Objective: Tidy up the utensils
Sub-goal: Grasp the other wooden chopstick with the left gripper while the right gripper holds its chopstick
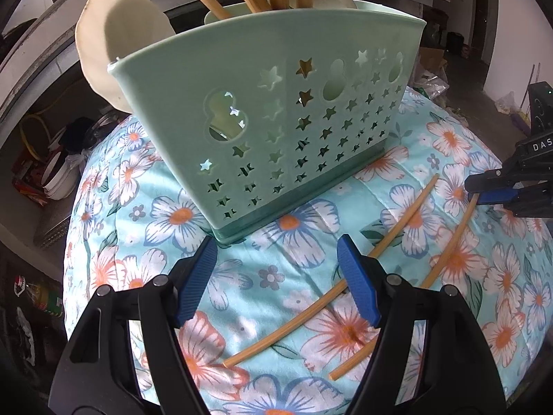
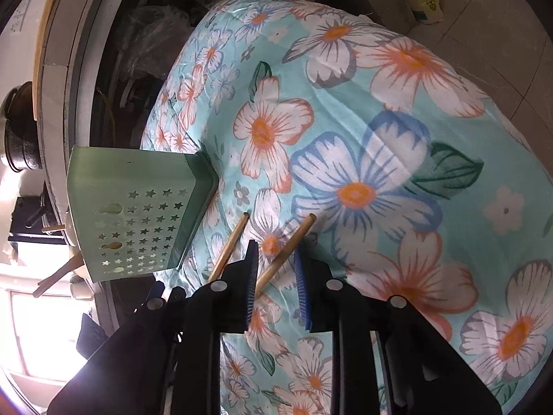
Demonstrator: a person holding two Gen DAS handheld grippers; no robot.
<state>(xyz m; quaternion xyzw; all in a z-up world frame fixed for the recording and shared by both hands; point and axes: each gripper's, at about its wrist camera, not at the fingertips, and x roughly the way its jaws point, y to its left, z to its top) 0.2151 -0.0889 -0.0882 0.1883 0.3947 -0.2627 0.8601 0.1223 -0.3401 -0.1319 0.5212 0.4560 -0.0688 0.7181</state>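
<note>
A mint-green utensil holder (image 1: 276, 103) with star-shaped holes stands on a floral cloth (image 1: 242, 276); it holds several wooden chopsticks and cream spoons (image 1: 114, 34). Two loose chopsticks lie on the cloth, one (image 1: 331, 283) closer to the holder, the other (image 1: 442, 263) to its right. My left gripper (image 1: 276, 276) hangs open just in front of the holder, with only cloth between its fingers. My right gripper (image 2: 276, 269) stands open with a narrow gap; the far end of one chopstick (image 2: 287, 252) lies between its pads without being pressed. The other chopstick (image 2: 231, 242) lies just left of it, next to the holder (image 2: 138, 207).
The cloth (image 2: 397, 121) covers a rounded, cushion-like mound that falls away at its edges. Behind the holder runs a grey shelf edge (image 1: 52, 34) with a dark pot (image 2: 20, 131). Clutter and bowls (image 1: 58, 173) lie below on the left; bare floor (image 2: 501, 17) on the right.
</note>
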